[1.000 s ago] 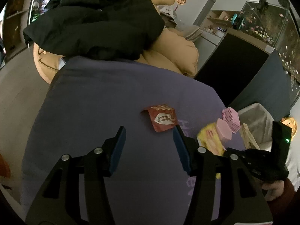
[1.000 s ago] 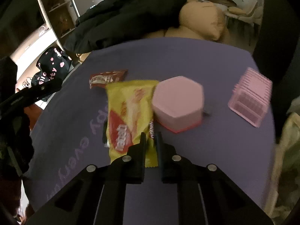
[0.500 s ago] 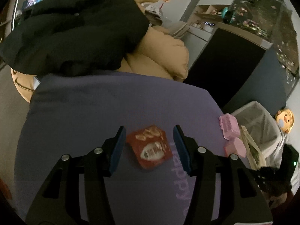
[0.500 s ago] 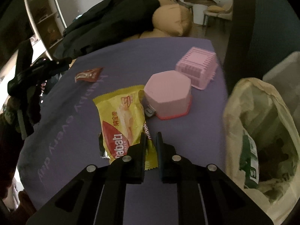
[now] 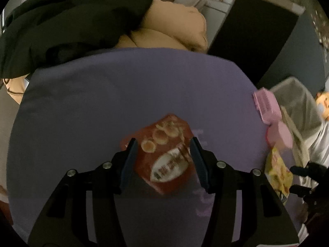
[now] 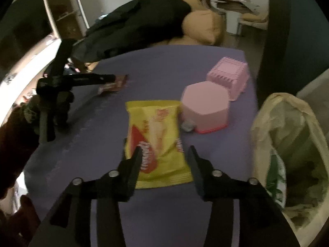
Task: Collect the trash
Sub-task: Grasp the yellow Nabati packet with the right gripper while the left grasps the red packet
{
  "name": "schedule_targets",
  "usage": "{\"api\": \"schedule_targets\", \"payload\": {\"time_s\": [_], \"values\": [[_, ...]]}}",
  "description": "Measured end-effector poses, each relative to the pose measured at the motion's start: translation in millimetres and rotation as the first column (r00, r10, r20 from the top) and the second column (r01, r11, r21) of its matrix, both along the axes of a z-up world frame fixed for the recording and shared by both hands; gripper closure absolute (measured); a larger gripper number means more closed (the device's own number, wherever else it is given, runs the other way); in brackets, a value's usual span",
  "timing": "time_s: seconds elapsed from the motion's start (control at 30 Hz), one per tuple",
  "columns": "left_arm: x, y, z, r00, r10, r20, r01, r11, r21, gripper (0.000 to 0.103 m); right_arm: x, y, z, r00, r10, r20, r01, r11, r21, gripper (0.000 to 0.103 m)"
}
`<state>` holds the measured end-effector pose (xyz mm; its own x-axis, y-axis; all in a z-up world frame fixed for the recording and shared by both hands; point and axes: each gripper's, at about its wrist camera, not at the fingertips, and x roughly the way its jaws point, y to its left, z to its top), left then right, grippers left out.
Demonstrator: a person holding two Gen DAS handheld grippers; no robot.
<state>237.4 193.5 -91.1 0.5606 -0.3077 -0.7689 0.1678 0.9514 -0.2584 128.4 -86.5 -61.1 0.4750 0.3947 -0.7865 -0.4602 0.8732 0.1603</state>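
We've got left gripper point(image 5: 162, 144) spread, straddling the red wrapper point(image 5: 164, 156) mid-frame to pinch it; right gripper point(image 6: 164, 152) jaws opening over the yellow wrapper point(image 6: 156, 135), not gripping.

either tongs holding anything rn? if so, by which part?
Nothing held. Left tongs stand open around the red wrapper, not pressing it. Right tongs are opening over the yellow wrapper.

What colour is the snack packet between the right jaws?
Yellow with a red patch: the snack packet shows best in the right wrist view.
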Motion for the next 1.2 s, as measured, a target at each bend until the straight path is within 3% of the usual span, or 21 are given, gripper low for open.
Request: {"api": "schedule_targets", "payload": {"time_s": [0.17, 0.23, 0.27, 0.4, 0.5, 0.57, 0.63, 0.67, 0.83, 0.93, 1.0, 1.03, 1.13, 1.2], "values": [[-14.3, -20.2, -1.3, 1.000, -0.011, 0.004, 0.010, 0.994, 0.112, 0.054, 1.6, 7.1, 3.3, 1.000, 0.009, 0.026, -0.008, 1.000, -0.022, 0.058], [-15.3, -24.2, -2.3, 1.000, 0.005, 0.017, -0.007, 0.990, 0.142, 0.059, 9.9, 11.0, 1.6, 1.000, 0.012, 0.010, -0.011, 1.000, -0.021, 0.057], [-15.1, -24.1, -2.7, 1.000, 0.014, 0.022, -0.017, 0.989, 0.146, 0.067, 14.3, 13.2, 0.1, 1.000, 0.011, -0.001, -0.011, 1.000, -0.021, 0.056], [-13.1, -11.1, -3.3, 0.998, 0.067, 0.020, -0.068, 0.993, 0.094, 0.086, 30.3, 24.1, -11.3, 0.999, 0.004, -0.047, -0.005, 0.999, -0.033, 0.054], [-15.6, 1.3, -3.7, 0.996, 0.093, 0.008, -0.093, 0.995, 0.029, 0.099, 36.9, 36.0, -12.5, 1.000, 0.012, -0.022, -0.014, 0.998, -0.058, 0.054], [-19.3, 6.4, -2.7, 0.995, 0.104, 0.007, -0.104, 0.995, 0.005, 0.101, 39.3, 44.0, -13.0, 1.000, 0.019, -0.022, -0.021, 0.996, -0.086, 0.053], [-23.9, 8.0, -1.2, 0.994, 0.105, 0.009, -0.105, 0.994, -0.011, 0.101, 39.6, 53.2, -12.6, 0.999, 0.041, -0.017, -0.043, 0.989, -0.138, 0.063], [-26.9, 8.7, 0.4, 0.995, 0.103, 0.014, -0.103, 0.995, -0.016, 0.101, 39.3, 54.3, -12.8, 0.998, 0.052, -0.020, -0.054, 0.988, -0.148, 0.080], [-39.6, 10.1, 12.8, 0.996, 0.077, 0.046, -0.075, 0.996, -0.047, 0.101, 28.2, 48.2, 1.9, 0.998, 0.067, -0.010, -0.067, 0.992, -0.109, 0.088], [-46.9, 11.4, 23.3, 0.994, 0.042, 0.099, -0.036, 0.997, -0.065, 0.097, 19.3, 35.1, 19.8, 0.998, 0.050, 0.025, -0.047, 0.995, -0.085, 0.093], [-52.8, 16.5, 30.9, 0.989, 0.008, 0.147, 0.003, 0.997, -0.080, 0.066, 13.4, 22.4, 33.9, 0.998, 0.029, 0.054, -0.026, 0.997, -0.068, 0.093], [-53.8, 17.8, 33.9, 0.986, -0.003, 0.169, 0.016, 0.997, -0.077, 0.060, 11.1, 16.0, 39.4, 0.998, 0.020, 0.065, -0.016, 0.998, -0.061, 0.093], [-50.6, 15.9, 39.7, 0.971, -0.081, 0.223, 0.082, 0.997, 0.002, 0.054, 6.9, -5.1, 53.8, 0.996, -0.018, 0.083, 0.021, 0.999, -0.039, 0.093], [-42.0, 10.5, 37.0, 0.968, -0.142, 0.208, 0.132, 0.989, 0.061, 0.052, 5.9, -16.4, 58.0, 0.996, -0.040, 0.084, 0.042, 0.999, -0.027, 0.093]]}}
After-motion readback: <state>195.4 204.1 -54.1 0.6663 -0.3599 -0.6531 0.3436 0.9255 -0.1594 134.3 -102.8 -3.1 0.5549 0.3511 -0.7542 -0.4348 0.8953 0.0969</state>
